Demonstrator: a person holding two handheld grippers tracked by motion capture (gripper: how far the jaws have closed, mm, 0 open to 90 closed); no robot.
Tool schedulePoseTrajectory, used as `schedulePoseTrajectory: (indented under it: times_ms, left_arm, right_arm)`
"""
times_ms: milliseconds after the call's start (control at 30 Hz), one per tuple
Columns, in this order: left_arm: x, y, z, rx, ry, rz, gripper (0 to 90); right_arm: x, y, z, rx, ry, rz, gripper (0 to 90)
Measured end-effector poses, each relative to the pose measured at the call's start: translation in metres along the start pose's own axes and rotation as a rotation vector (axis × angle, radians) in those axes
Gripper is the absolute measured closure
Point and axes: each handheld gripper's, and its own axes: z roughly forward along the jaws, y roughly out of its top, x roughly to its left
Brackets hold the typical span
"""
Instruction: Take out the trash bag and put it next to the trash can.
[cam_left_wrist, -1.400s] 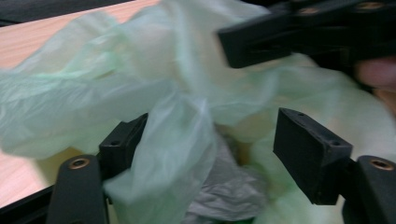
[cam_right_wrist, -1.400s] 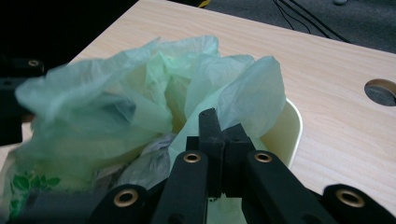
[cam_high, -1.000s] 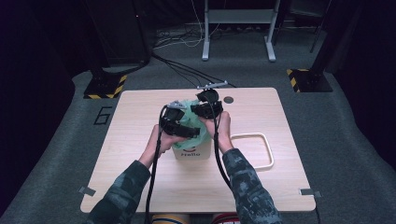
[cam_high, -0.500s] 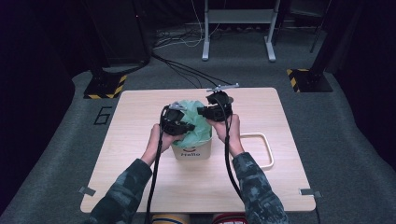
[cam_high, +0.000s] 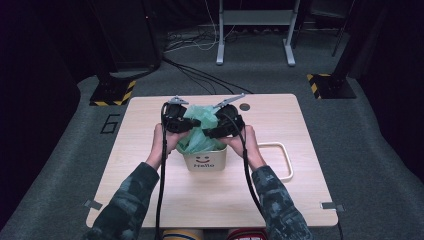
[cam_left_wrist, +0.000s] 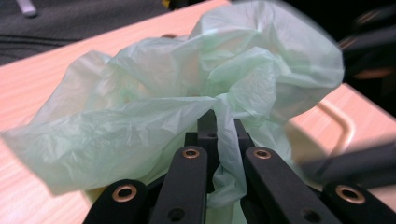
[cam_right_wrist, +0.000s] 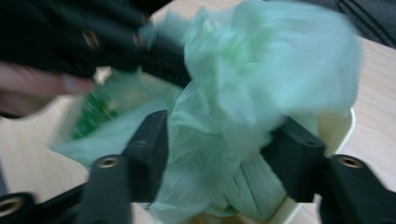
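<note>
A: Why is the table (cam_high: 150, 200) so bare?
B: To leave room for the bin (cam_high: 205, 161) with the green bag (cam_high: 200, 131) bunched above it.
A: And the grippers?
B: The left gripper (cam_left_wrist: 217, 122) is clamped on the bag; the right gripper (cam_right_wrist: 219, 144) has just been opening and, though blurred, probably straddles the plastic loosely.

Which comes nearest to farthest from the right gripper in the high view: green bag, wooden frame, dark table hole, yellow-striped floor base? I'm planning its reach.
From the right gripper:
1. Green bag, touching, at its left.
2. Dark table hole, just behind.
3. Wooden frame, at its right, nearer the person.
4. Yellow-striped floor base, off the table, far right.
</note>
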Motion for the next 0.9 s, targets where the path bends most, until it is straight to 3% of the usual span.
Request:
schedulePoseTrajectory:
  times_ms: [67, 100, 200, 267, 300, 333, 400, 467, 500, 600, 633, 667, 700, 733, 767, 833, 900]
  left_arm:
    - [-0.004, 0.007, -0.005, -0.016, -0.025, 0.012, 89.1]
    - [-0.009, 0.014, -0.009, -0.029, -0.057, 0.031, 89.1]
    - [-0.014, 0.020, -0.013, -0.037, -0.077, 0.042, 89.1]
    - [-0.018, 0.025, -0.016, -0.040, -0.111, 0.051, 89.0]
    - [-0.020, 0.028, -0.017, -0.046, -0.142, 0.056, 89.0]
    - [-0.020, 0.028, -0.017, -0.046, -0.142, 0.056, 88.9]
    - [-0.022, 0.029, -0.017, -0.051, -0.153, 0.057, 88.9]
    - [-0.022, 0.029, -0.017, -0.056, -0.163, 0.056, 88.6]
    - [-0.021, 0.028, -0.016, -0.057, -0.163, 0.055, 88.6]
    - [-0.019, 0.026, -0.015, -0.062, -0.156, 0.046, 85.6]
    - [-0.018, 0.026, -0.015, -0.063, -0.154, 0.040, 75.4]
    - [-0.016, 0.025, -0.015, -0.058, -0.149, 0.035, 75.4]
    - [-0.012, 0.023, -0.017, -0.060, -0.134, 0.021, 61.9]
    - [-0.012, 0.023, -0.017, -0.060, -0.134, 0.021, 56.1]
    - [-0.010, 0.022, -0.018, -0.066, -0.127, 0.015, 56.1]
    - [-0.007, 0.019, -0.021, -0.077, -0.095, 0.009, 41.7]
    - [-0.004, 0.017, -0.023, -0.075, -0.098, 0.009, 34.5]
  right_arm:
    - [0.005, 0.002, 0.007, 0.000, -0.028, -0.030, 32.4]
    - [0.008, 0.005, 0.011, -0.018, -0.033, -0.047, 30.2]
    - [0.011, 0.007, 0.013, -0.043, -0.055, -0.053, 30.4]
    - [0.013, 0.008, 0.015, -0.073, -0.067, -0.060, 34.0]
    - [0.014, 0.008, 0.014, -0.099, -0.080, -0.051, 43.6]
    - [0.014, 0.008, 0.014, -0.099, -0.080, -0.051, 43.6]
    - [0.013, 0.008, 0.012, -0.122, -0.087, -0.040, 55.6]
    - [0.012, 0.007, 0.010, -0.134, -0.104, -0.021, 76.8]
    - [0.012, 0.007, 0.010, -0.134, -0.104, -0.021, 76.8]
    - [0.010, 0.006, 0.009, -0.133, -0.106, 0.006, 88.6]
    - [0.007, 0.005, 0.009, -0.131, -0.097, 0.034, 89.5]
    - [0.007, 0.005, 0.009, -0.131, -0.097, 0.034, 89.5]
    - [0.004, 0.005, 0.008, -0.127, -0.111, 0.058, 89.7]
    - [0.004, 0.005, 0.008, -0.127, -0.111, 0.058, 89.7]
    - [0.002, 0.004, 0.008, -0.128, -0.109, 0.080, 89.7]
    - [-0.003, 0.004, 0.007, -0.126, -0.126, 0.108, 89.8]
    - [-0.007, 0.004, 0.005, -0.128, -0.132, 0.138, 89.8]
